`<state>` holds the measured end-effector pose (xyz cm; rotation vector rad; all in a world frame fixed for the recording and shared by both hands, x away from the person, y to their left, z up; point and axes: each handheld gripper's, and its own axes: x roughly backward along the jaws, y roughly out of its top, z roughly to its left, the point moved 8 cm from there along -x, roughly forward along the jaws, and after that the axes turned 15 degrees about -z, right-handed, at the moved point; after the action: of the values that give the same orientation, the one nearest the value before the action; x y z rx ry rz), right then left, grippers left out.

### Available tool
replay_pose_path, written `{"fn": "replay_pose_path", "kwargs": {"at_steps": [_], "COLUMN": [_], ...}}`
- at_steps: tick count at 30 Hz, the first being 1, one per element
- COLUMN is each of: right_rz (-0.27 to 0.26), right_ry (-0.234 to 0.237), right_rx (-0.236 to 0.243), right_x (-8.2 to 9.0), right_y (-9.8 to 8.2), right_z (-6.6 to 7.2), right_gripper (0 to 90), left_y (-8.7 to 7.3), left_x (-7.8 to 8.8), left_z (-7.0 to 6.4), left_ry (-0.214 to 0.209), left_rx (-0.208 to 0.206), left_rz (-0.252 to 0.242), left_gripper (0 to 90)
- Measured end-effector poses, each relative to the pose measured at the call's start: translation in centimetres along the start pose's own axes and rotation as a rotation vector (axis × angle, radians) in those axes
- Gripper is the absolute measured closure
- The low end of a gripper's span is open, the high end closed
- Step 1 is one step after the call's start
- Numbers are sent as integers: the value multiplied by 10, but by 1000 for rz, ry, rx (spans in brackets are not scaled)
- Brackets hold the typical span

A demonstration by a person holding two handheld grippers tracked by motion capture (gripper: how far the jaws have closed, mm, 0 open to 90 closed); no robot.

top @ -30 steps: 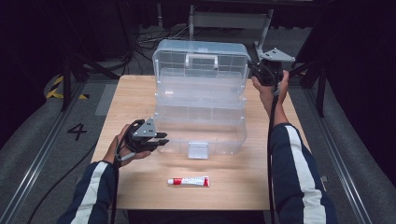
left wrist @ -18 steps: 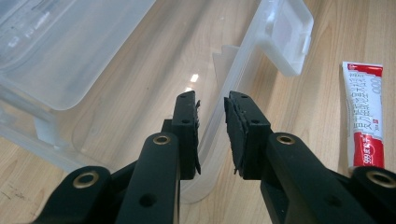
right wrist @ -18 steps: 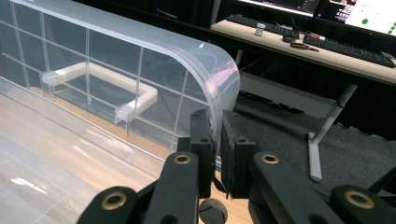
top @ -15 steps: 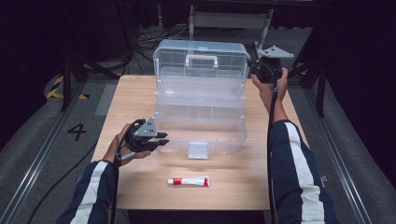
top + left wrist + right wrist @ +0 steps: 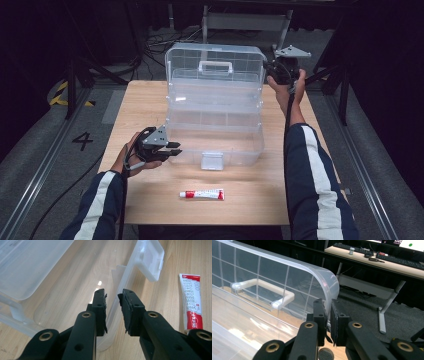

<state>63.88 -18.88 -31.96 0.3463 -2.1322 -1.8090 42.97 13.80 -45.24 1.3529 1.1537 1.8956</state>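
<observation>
**Both grippers gripping the open storage box**

The clear plastic tiered storage box (image 5: 215,115) is standing open in the middle of the pale wooden table (image 5: 300,175), its lid with a white handle (image 5: 216,66) raised at the far side; the right gripper (image 5: 327,315) is pinching the lid's curved edge between nearly closed jaws; the left gripper (image 5: 112,306) is straddling the front wall of the bottom tray, jaws narrowly apart around it; a red-and-white tube (image 5: 202,194) is lying near the front edge, just in front of the box.

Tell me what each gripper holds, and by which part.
Left gripper pinches the clear box's front wall rim. Right gripper clamps the raised lid's side edge.
</observation>
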Motion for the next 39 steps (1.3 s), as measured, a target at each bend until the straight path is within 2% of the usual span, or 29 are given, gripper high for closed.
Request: {"fn": "replay_pose_path", "kwargs": {"at_steps": [6,18,25,30,34,37,39], "right_rz": [-2,20,40,54,70,82,89], "right_ry": [-2,-2,-11,-14,-14,-18,-16], "right_rx": [-12,10,14,7,2,19,4], "right_x": [-4,-10,-22,-31,-38,-43,-47], "right_y": [-2,-3,-7,-12,-15,-19,-20], "right_z": [-2,-4,-7,-10,-13,-14,-16], "right_gripper": [839,832,829,828,826,824,824], "left_y": [0,-1,1,2,2,2,2], "left_x": [-1,-7,-9,-9,-9,-8,-8], "left_z": [0,-1,-1,-1,-1,-1,-1], "left_ry": [-4,-17,-34,-35,-31,-33,-34], "left_rx": [5,-5,-19,-18,-35,-38,-32], "left_rz": [-4,22,33,37,53,55,53], "left_gripper": [733,717,732,736,737,738,739]}}
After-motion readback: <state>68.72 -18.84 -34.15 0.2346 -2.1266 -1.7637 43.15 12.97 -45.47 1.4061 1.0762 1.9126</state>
